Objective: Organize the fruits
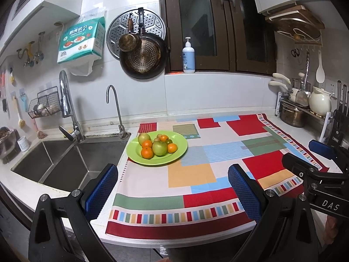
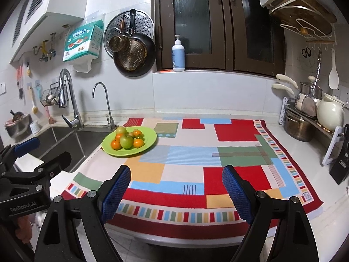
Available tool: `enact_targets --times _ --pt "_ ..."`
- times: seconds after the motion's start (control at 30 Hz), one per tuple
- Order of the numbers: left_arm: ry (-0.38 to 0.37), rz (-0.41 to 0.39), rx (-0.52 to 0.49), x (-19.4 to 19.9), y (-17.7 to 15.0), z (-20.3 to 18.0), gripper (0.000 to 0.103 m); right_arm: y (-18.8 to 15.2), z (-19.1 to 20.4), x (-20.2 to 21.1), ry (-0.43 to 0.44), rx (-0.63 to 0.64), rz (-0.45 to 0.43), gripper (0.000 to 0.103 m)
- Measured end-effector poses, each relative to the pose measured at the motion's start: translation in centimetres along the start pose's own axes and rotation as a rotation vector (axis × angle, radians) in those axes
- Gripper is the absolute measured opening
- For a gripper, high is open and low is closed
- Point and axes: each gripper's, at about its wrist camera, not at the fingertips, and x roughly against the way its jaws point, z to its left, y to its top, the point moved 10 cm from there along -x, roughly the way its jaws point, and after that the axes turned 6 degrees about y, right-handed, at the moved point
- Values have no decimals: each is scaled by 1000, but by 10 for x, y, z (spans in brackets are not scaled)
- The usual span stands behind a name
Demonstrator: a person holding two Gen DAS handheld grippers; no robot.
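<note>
A green plate (image 1: pixel 181 147) (image 2: pixel 150 137) sits at the far left of a patchwork cloth (image 1: pixel 196 174) (image 2: pixel 187 152), next to the sink. It holds several oranges (image 1: pixel 147 152) (image 2: pixel 116 144), green apples (image 1: pixel 159 147) (image 2: pixel 126 141) and small fruits. My left gripper (image 1: pixel 173 178) is open and empty over the cloth's near edge, short of the plate. My right gripper (image 2: pixel 176 180) is open and empty over the cloth's near edge, right of the plate. Each gripper shows at the edge of the other's view, the right (image 1: pixel 314 152) and the left (image 2: pixel 32 150).
A double steel sink (image 1: pixel 65 161) (image 2: pixel 72 142) with two taps lies left of the plate. Pots, a white jug (image 1: pixel 319 101) (image 2: pixel 330 114) and a knife block (image 2: pixel 341 166) crowd the right. A soap bottle (image 1: pixel 188 56) stands on the window sill. Pans hang on the wall.
</note>
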Motion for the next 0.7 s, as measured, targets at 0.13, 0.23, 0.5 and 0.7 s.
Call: enact_targets --times 0.13,0.23,0.5,0.7 --pt "-1 -2 -1 2 0 -1 103 0 0 4 -2 4 -8 86" --pt "-4 -4 -1 4 0 -2 103 0 0 5 -3 2 -9 86" --pt "-12 -11 -5 7 2 -4 103 -1 -1 9 -1 4 -12 86" --pt "-16 -10 -10 8 1 -6 103 0 -3 10 -4 3 -15 86"
